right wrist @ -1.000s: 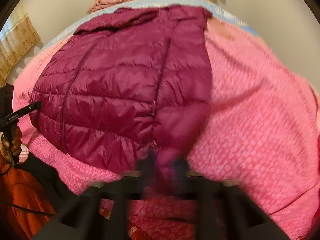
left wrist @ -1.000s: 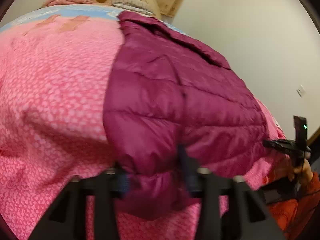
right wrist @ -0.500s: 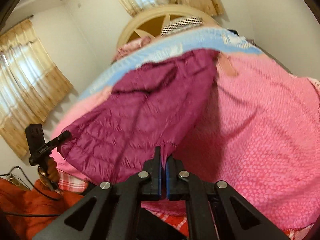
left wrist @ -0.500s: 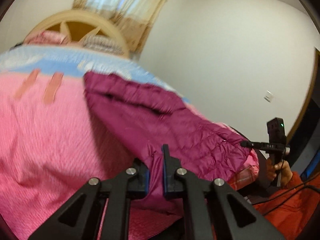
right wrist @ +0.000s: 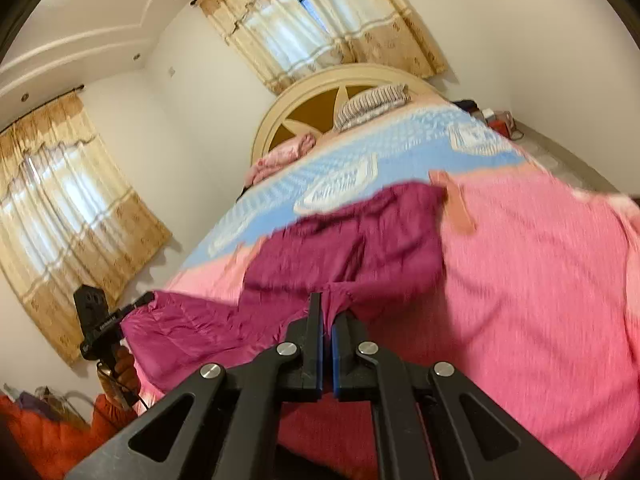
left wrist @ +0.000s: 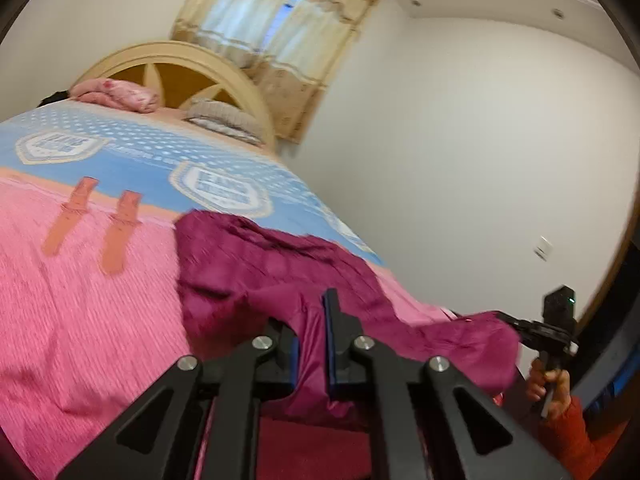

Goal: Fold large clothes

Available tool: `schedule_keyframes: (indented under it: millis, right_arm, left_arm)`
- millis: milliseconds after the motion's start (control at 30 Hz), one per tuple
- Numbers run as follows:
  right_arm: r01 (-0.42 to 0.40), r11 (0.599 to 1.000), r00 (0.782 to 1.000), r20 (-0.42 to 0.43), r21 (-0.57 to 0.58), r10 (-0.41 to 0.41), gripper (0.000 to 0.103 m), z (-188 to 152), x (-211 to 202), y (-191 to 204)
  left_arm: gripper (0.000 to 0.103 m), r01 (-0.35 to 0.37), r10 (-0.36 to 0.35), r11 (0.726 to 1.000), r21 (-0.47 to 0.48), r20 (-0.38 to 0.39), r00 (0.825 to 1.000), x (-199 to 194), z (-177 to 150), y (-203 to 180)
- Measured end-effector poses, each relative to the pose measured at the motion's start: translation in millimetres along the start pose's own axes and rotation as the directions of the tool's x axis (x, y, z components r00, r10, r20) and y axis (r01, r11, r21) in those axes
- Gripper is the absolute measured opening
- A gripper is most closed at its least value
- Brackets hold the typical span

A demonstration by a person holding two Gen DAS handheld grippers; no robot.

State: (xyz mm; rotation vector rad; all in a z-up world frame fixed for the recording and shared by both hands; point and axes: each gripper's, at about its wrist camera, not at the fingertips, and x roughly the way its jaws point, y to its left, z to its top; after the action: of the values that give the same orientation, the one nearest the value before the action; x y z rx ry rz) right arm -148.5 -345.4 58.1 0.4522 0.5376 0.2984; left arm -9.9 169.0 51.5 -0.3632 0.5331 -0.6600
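Observation:
A magenta puffer jacket lies on the pink quilt, its near hem lifted off the bed. My left gripper is shut on one corner of that hem, with fabric bunched between the blue pads. My right gripper is shut on the other hem corner of the jacket. Each view shows the other gripper at its edge, pinching the jacket: the right gripper and the left gripper. The hem sags between the two grips. The far collar end still rests on the bed.
The bed carries a blue patterned sheet past the quilt, with pillows against a cream headboard. Curtained windows and white walls lie behind. A hand in an orange sleeve holds the right gripper. Small items sit on the floor beyond the bed.
Both grippers have risen and tilted up, lifting the jacket's near hem off the quilt. The left jaws closed on the hem; the right jaws tightened on theirs.

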Motion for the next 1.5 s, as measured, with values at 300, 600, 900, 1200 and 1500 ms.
schedule_keyframes:
  millis: [300, 600, 900, 1200, 1500]
  right_arm:
    - [0.059, 0.996, 0.997, 0.051, 0.06, -0.062, 0.002, 126.7, 104.4, -26.2]
    - [0.197, 0.97, 0.98, -0.032, 0.144, -0.194, 0.002, 174.3, 254.3, -85.1]
    - [0.298, 0.927, 0.953, -0.12, 0.229, -0.277, 0.003, 149.1, 334.8, -146.0]
    - [0.165, 0.884, 0.986, -0.053, 0.437, -0.158, 0.022, 167.2, 302.3, -175.2]
    - [0.371, 0.883, 0.919, -0.022, -0.287, -0.393, 0.023, 154.7, 334.9, -7.9]
  left_arm:
    - [0.013, -0.206, 0.201, 0.974, -0.093, -0.055, 0.978, 105.4, 71.0, 49.3]
    - [0.014, -0.395, 0.355, 0.904, -0.166, -0.227, 0.907, 227.8, 93.4, 109.4]
    - [0.028, -0.388, 0.285, 0.875, -0.29, -0.34, 0.896, 277.5, 93.0, 155.3]
    - [0.094, -0.426, 0.388, 0.825, -0.371, -0.176, 0.905, 214.4, 140.5, 174.2]
    - [0.094, -0.521, 0.532, 0.846, 0.116, -0.127, 0.837, 276.4, 123.9, 54.2]
